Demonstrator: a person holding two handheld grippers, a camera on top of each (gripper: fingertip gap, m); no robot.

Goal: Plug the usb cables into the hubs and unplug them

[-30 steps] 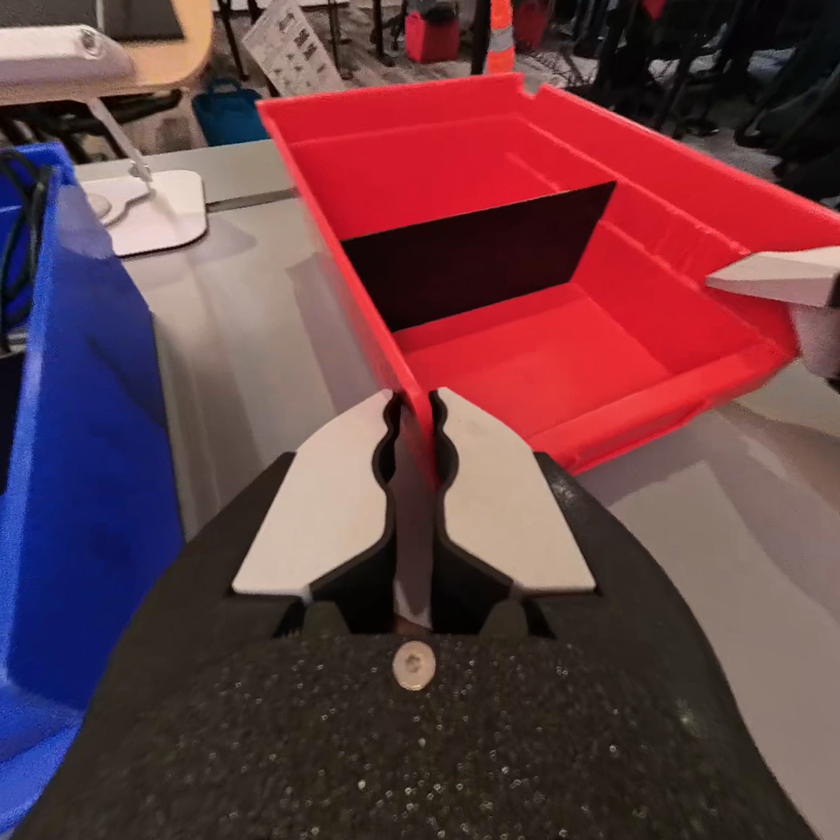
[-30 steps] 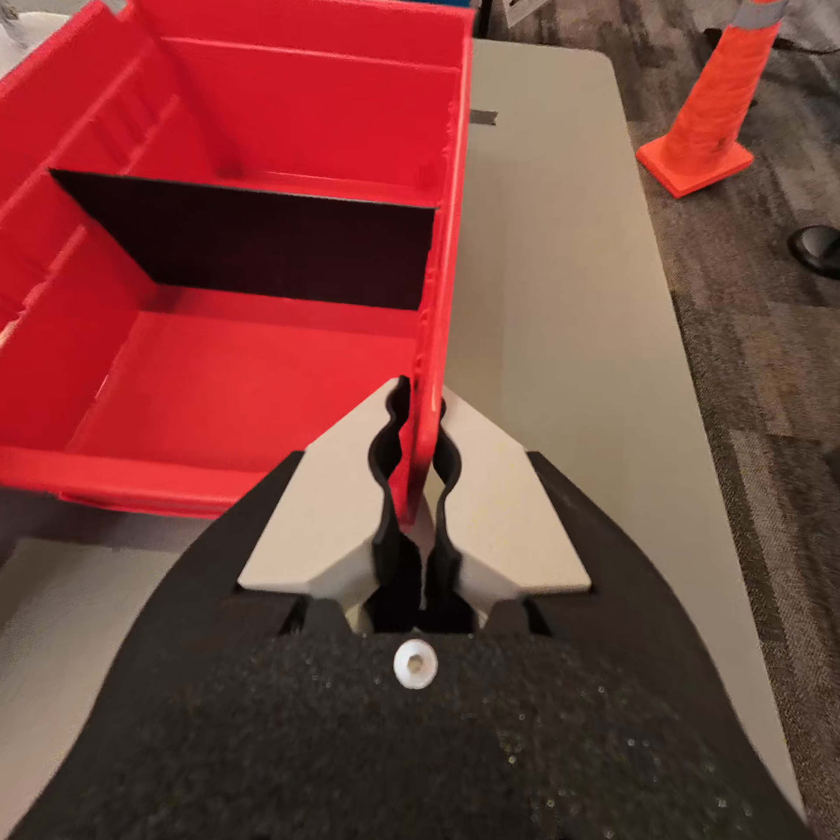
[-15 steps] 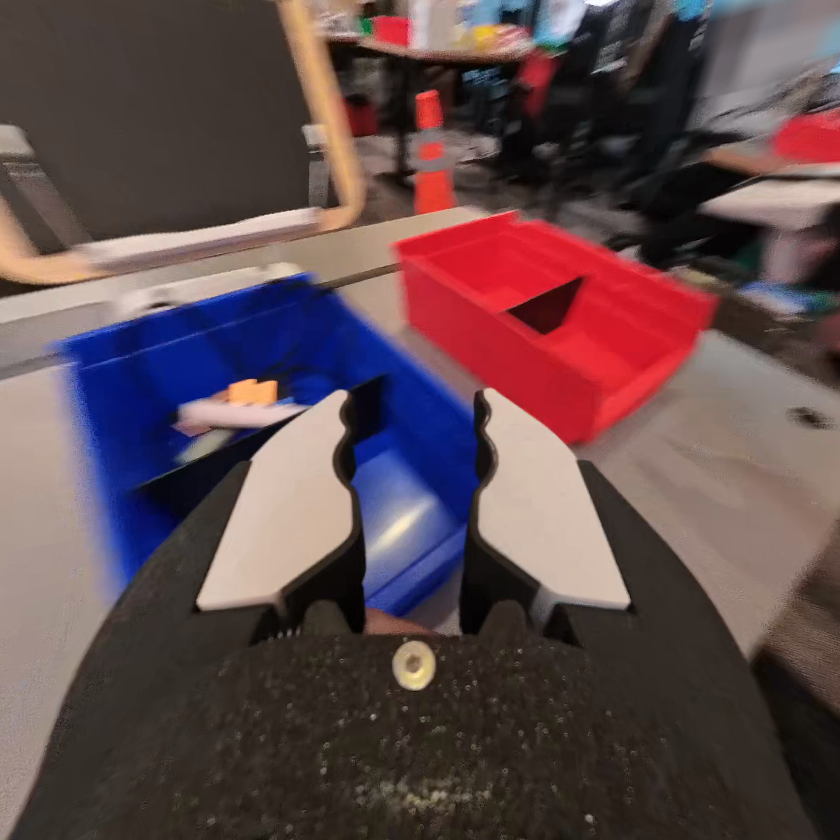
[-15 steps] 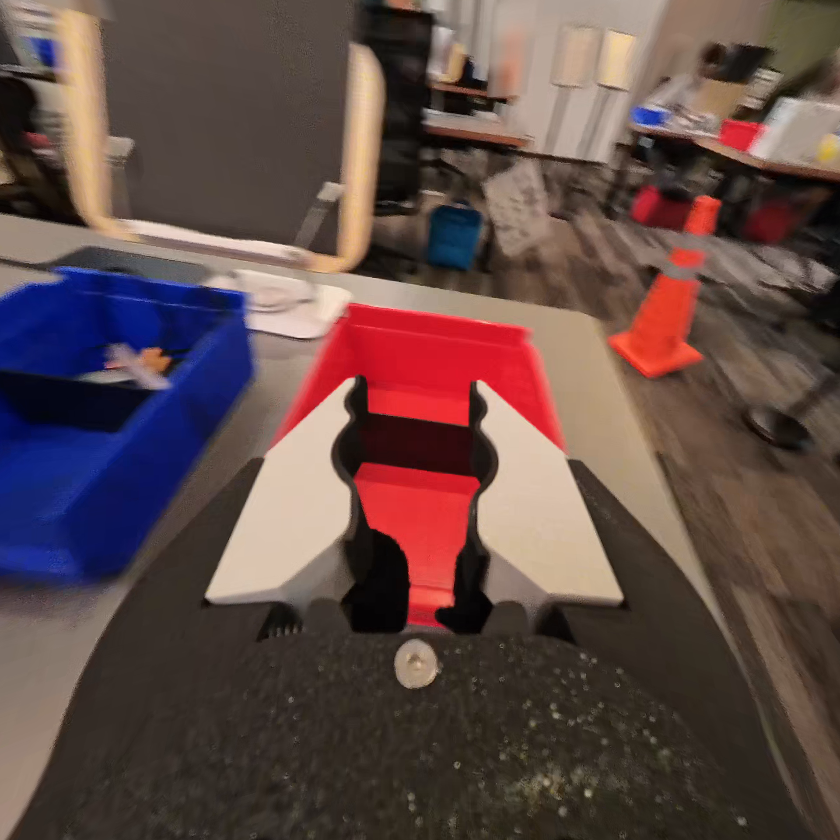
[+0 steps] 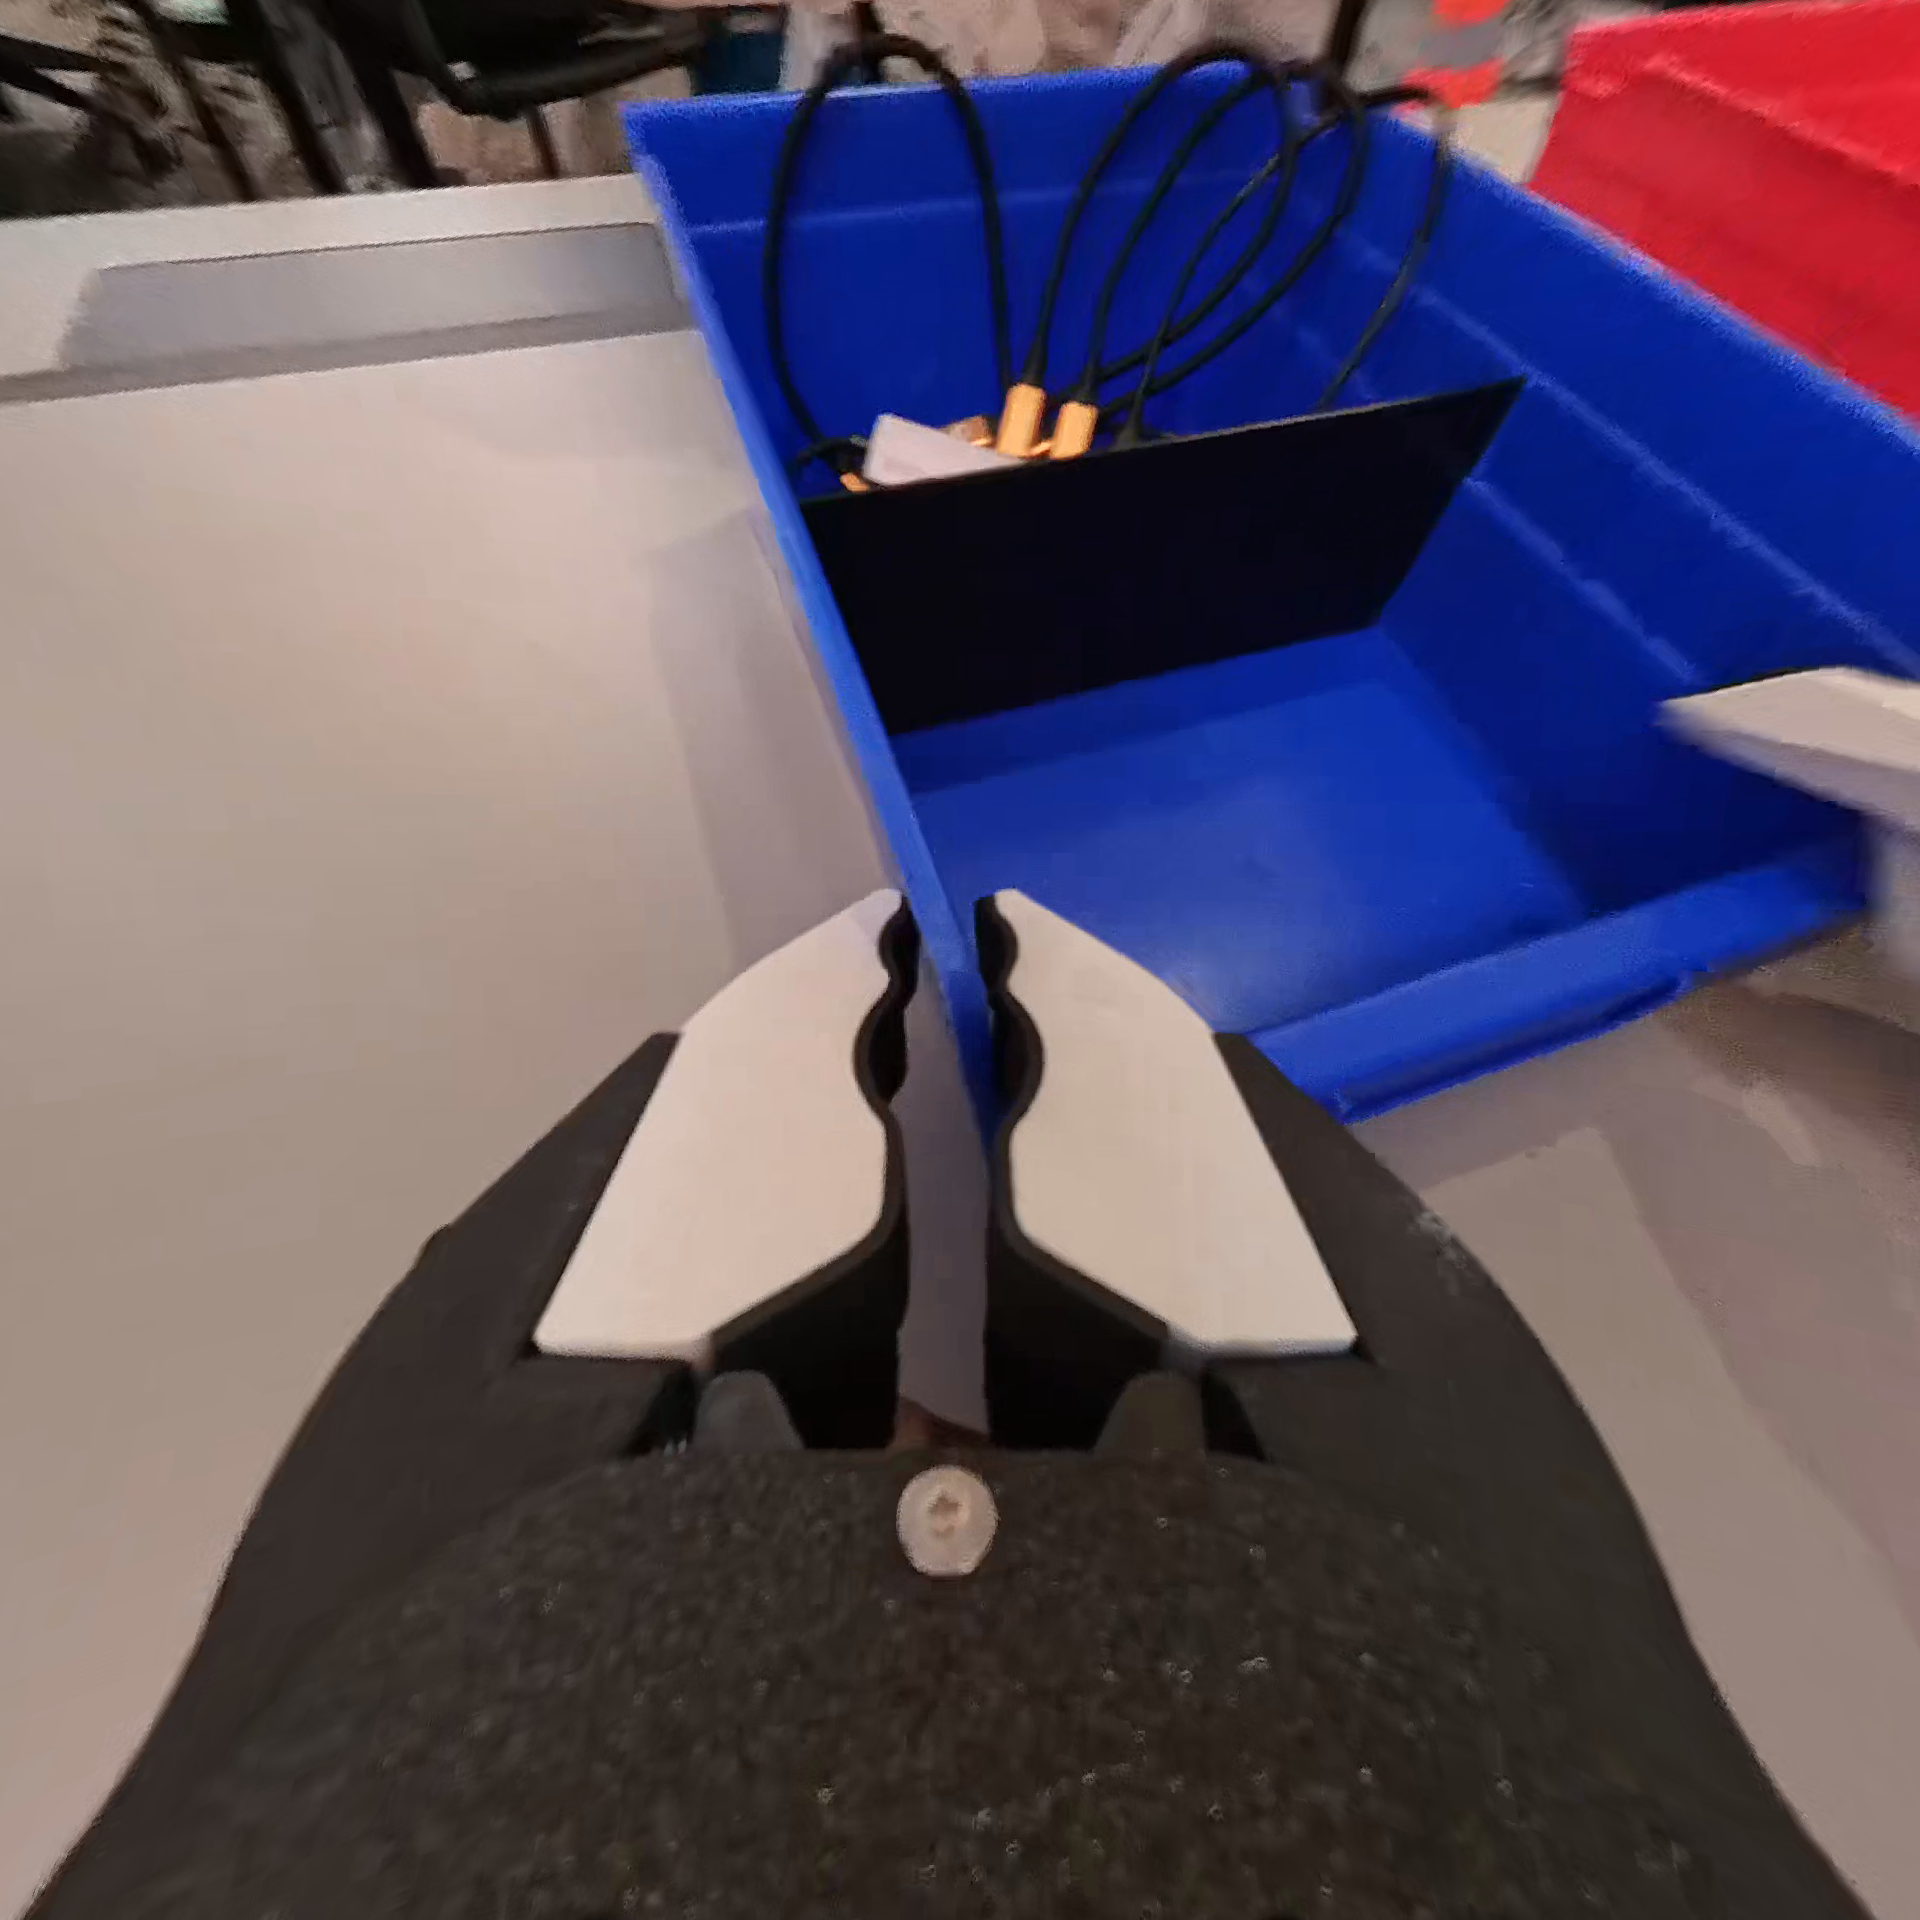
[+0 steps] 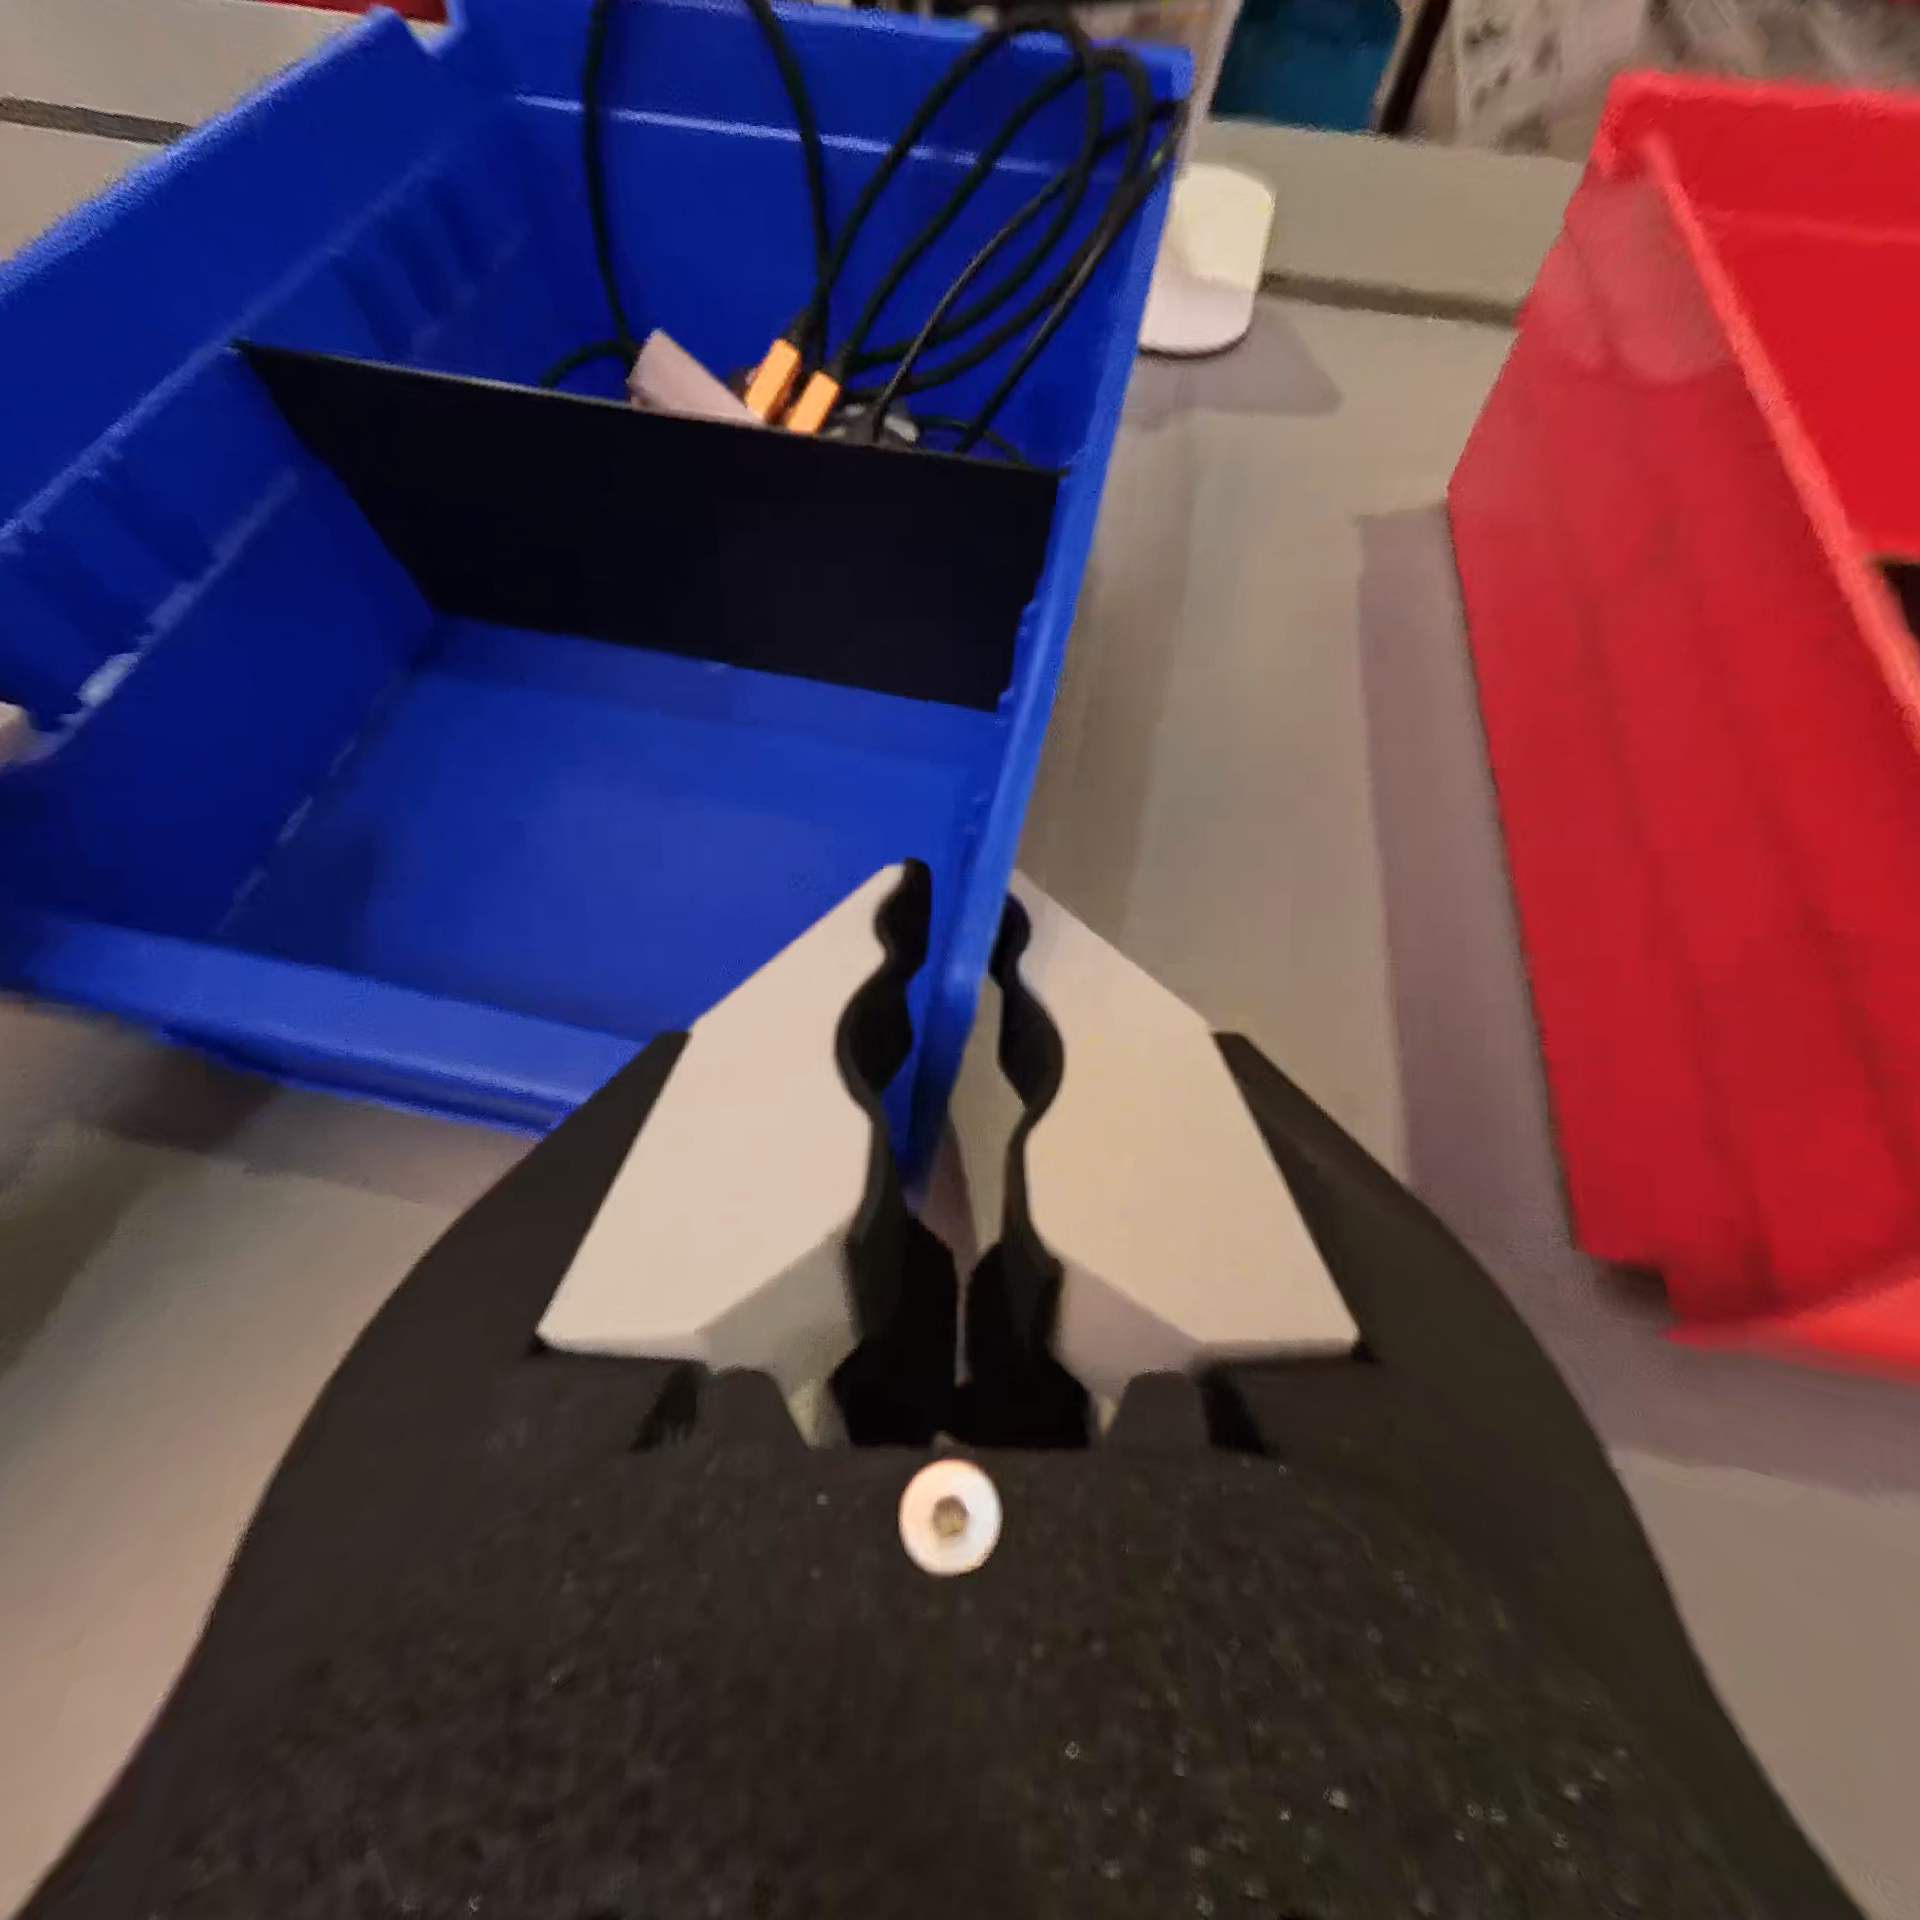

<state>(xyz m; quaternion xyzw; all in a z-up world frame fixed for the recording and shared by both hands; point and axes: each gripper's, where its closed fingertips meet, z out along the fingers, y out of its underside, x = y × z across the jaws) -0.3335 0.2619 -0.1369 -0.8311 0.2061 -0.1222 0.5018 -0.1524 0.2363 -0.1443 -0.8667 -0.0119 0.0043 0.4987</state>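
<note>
A blue bin point(image 5: 1195, 862) point(image 6: 540, 821) stands on the grey table, split by a black divider point(image 5: 1122, 561) point(image 6: 665, 561). Its far compartment holds black USB cables point(image 5: 1101, 239) point(image 6: 935, 208) with orange plugs point(image 5: 1023, 421) point(image 6: 795, 390) and a pale hub point(image 5: 914, 457) point(image 6: 681, 379). The near compartment is empty. My left gripper point(image 5: 943, 920) is shut on the bin's left wall near the front corner. My right gripper point(image 6: 961, 894) is shut on the bin's right wall near the front corner. The right gripper's finger point(image 5: 1808, 738) shows at the left wrist view's right edge.
A red bin point(image 6: 1714, 727) point(image 5: 1756, 177) stands to the right of the blue one, with a strip of grey table point(image 6: 1247, 727) between them. A white stand base point(image 6: 1210, 260) lies behind the blue bin. Open table point(image 5: 364, 727) lies left of the blue bin.
A second ago both grippers were shut on the red bin's side walls. They let go, opened, swung left, and now are shut on the blue bin's side walls.
</note>
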